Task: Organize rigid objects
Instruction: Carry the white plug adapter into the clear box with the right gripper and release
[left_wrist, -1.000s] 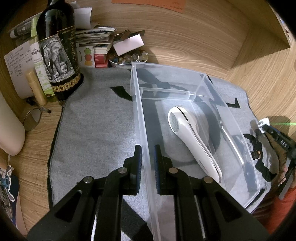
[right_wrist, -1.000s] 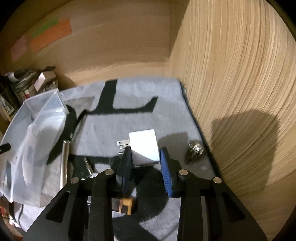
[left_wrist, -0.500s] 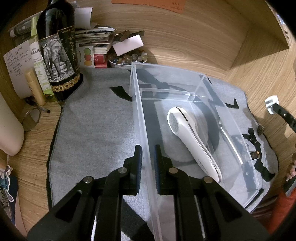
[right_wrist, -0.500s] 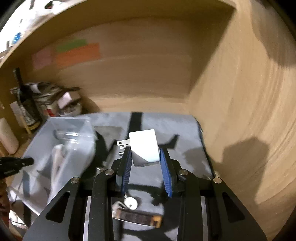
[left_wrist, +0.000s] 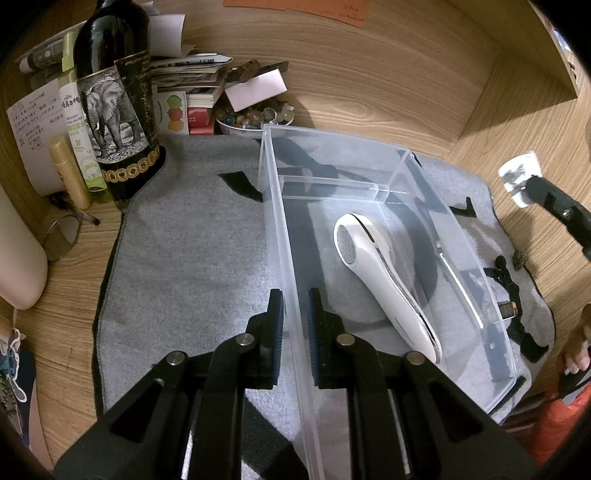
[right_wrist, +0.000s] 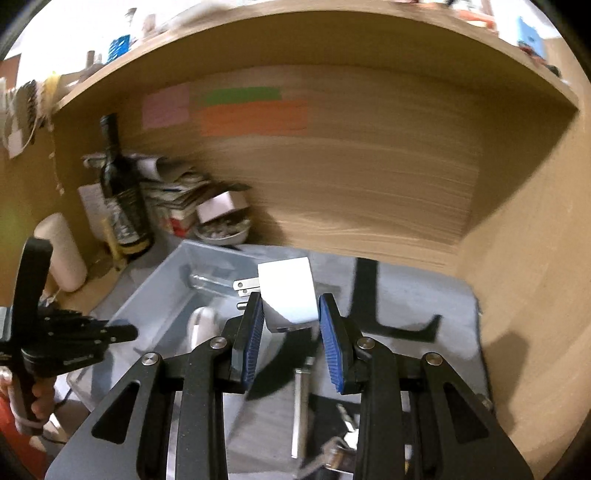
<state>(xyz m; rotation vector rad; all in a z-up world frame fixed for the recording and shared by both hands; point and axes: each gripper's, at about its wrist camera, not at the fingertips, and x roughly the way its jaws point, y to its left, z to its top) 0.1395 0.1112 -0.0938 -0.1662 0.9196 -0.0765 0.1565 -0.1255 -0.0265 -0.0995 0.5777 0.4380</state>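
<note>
Here, in the left wrist view, the left tool (left_wrist: 295, 314) is closed on the near left wall of the clear bin (left_wrist: 275, 206), one finger outside and one inside, steadying it on the grey mat (left_wrist: 184, 258). A white handheld device (left_wrist: 380, 280) lies in the bin's main compartment, with a thin metal piece (left_wrist: 458, 284) along its right wall. Far left on the counter (left_wrist: 66, 288) stand a dark bottle (left_wrist: 110, 122) and a bowl of stones (left_wrist: 255, 118). At the right edge the right tool shows blurred, with something white at its tip.

In the right wrist view, the right tool (right_wrist: 290, 321) grips a white plug adapter (right_wrist: 290, 291), prongs pointing left, lifted clear of the mat — above the bin's right side, as far as the blur allows. A metal rod (right_wrist: 299, 406) and some small pieces lie on the mat near the camera.

The step in hand looks like carrying the adapter to the bin. Next it needs to go over the right wall, come down into a free spot beside the device — then the fingers part to release it.
</note>
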